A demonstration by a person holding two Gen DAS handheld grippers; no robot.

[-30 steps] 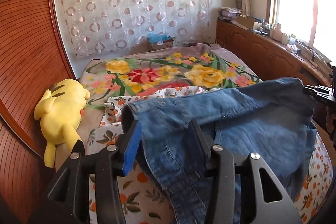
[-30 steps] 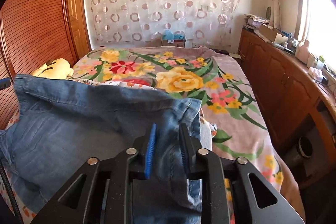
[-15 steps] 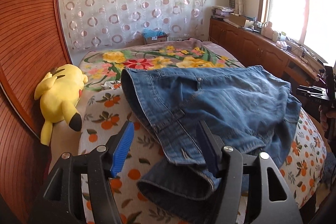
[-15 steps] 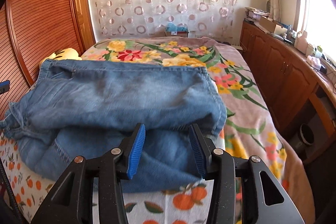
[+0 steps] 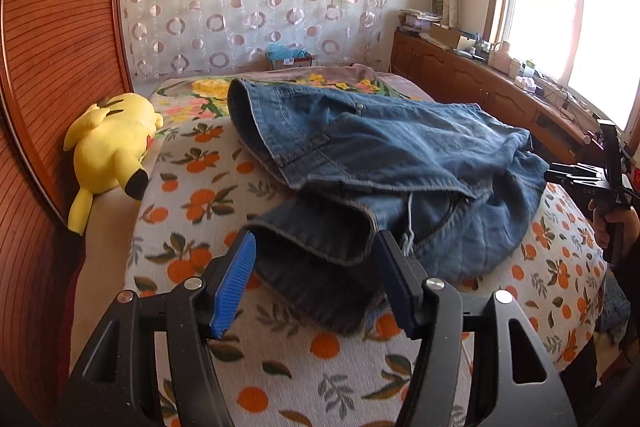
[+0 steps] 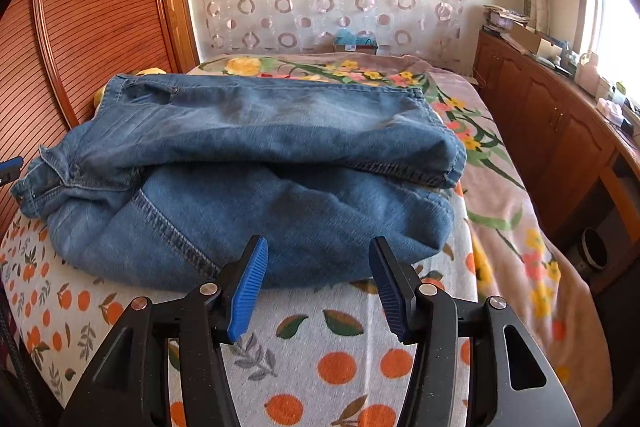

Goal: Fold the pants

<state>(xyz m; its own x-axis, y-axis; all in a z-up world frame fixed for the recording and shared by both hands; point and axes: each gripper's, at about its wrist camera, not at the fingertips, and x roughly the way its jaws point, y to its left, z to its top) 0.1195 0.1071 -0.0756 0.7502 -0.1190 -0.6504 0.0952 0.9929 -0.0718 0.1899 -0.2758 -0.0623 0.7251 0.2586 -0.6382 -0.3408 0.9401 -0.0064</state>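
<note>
Folded jeans (image 6: 256, 163) lie on the bed (image 6: 352, 355), released.
Left hand-held gripper (image 5: 316, 283) angled down, jaws apart astride a hem; right hand-held gripper (image 6: 318, 285) angled down, jaws opening, empty, just short of the denim.

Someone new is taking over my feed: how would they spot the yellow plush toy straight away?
Start at the bed, spread with an orange-fruit print sheet. Follow its left edge toward the ribbed wooden panel; the plush toy lies there, left of the blue jeans. It is the only bright yellow thing, with black-tipped ears.
</note>
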